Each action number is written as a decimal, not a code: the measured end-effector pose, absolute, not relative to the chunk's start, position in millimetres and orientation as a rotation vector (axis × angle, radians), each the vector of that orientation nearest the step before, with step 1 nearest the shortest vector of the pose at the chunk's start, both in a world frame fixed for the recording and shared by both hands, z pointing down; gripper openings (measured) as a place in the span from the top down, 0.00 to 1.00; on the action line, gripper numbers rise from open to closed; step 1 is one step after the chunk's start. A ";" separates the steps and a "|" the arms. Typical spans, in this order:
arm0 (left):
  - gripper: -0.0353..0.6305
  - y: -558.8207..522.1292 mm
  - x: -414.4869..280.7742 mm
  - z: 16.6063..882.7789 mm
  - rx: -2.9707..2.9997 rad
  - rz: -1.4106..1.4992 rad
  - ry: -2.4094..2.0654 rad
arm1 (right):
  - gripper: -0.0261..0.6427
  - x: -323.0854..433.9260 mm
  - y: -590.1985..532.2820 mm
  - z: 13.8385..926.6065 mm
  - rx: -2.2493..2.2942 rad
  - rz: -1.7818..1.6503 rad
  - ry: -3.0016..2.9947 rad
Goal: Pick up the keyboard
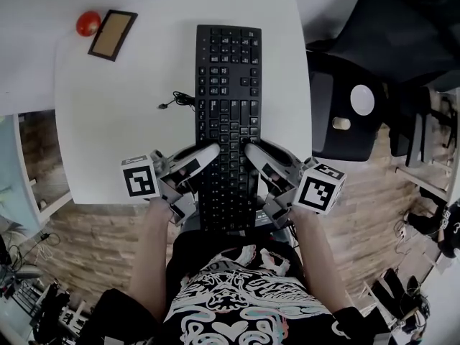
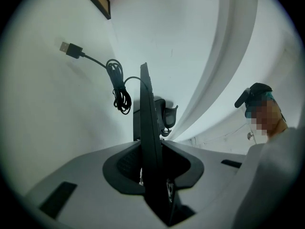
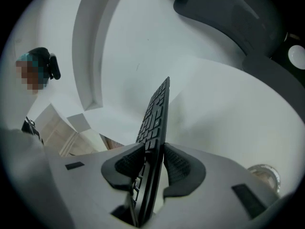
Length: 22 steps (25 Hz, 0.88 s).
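- Your left gripper (image 2: 151, 168): jaws clamped on one long edge of the flat black plastic keyboard (image 1: 228, 106). The thin slab fills the gap between them.
- Your right gripper (image 3: 153, 163): jaws closed on the opposite long edge, pads pressed against the key face and the underside.
- Both grips sit near the keyboard's end closest to you. Most of the keyboard runs out beyond the jaws over the white counter (image 1: 122, 121), and the short stretch behind them overhangs its edge.
- Progress, as I judge it: the grasp is made. No view shows whether the keyboard has cleared the counter. What remains is a level two-handed raise.
- Long axis points straight away from you, passing between the two pairs of jaws, key face up.
- A thin black cable (image 2: 119, 87) lies coiled ahead of the left jaws with its plug free. Expect it to trail.
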<state>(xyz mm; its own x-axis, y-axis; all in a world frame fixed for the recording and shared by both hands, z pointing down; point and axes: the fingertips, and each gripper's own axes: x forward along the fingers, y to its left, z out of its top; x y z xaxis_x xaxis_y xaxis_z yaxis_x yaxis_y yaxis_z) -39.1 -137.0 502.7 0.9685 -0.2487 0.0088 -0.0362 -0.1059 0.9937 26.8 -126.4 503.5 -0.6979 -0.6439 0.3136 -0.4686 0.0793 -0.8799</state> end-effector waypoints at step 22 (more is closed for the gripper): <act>0.80 -134.5 -38.0 498.0 1.618 -0.196 -0.268 | 0.75 26.5 -121.4 495.7 -1.165 -1.697 2.226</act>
<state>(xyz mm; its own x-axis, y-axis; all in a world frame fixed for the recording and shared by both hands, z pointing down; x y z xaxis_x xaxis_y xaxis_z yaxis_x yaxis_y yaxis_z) -38.0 -134.5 498.0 0.9565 -0.2895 0.0361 -0.0536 -0.0526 0.9972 26.5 -121.4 495.7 -0.6998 -0.6236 0.3484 -0.5012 0.0812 -0.8615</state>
